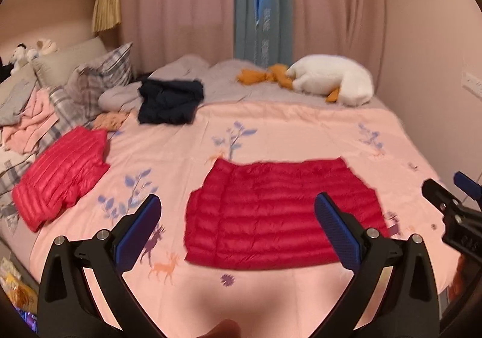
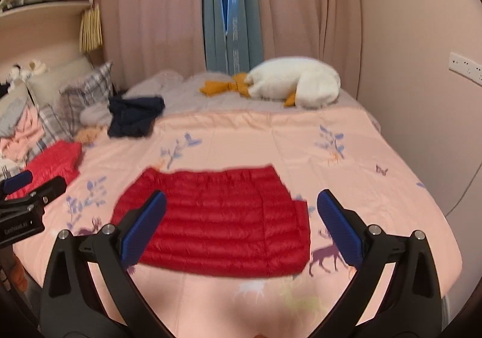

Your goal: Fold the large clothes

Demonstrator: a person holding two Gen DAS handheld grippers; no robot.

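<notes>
A red quilted down jacket [image 1: 280,214] [image 2: 217,220] lies folded into a flat rectangle on the pink bedspread [image 1: 286,133] [image 2: 241,139], near the front of the bed. My left gripper [image 1: 238,205] hangs open above its near edge with nothing between the blue pads [image 1: 141,232]. My right gripper [image 2: 241,202] is open too, above the same jacket, and empty. In the left wrist view the right gripper [image 1: 446,193] shows at the right edge. In the right wrist view the left gripper [image 2: 33,184] shows at the left edge.
A second folded red jacket [image 1: 63,175] [image 2: 54,163] lies at the left. A dark navy garment [image 1: 168,100] [image 2: 134,116], plaid pillows [image 1: 99,79], pink clothes [image 1: 30,121] and a white goose plush [image 1: 331,82] [image 2: 295,82] sit farther back. Curtains [image 1: 180,7] hang behind.
</notes>
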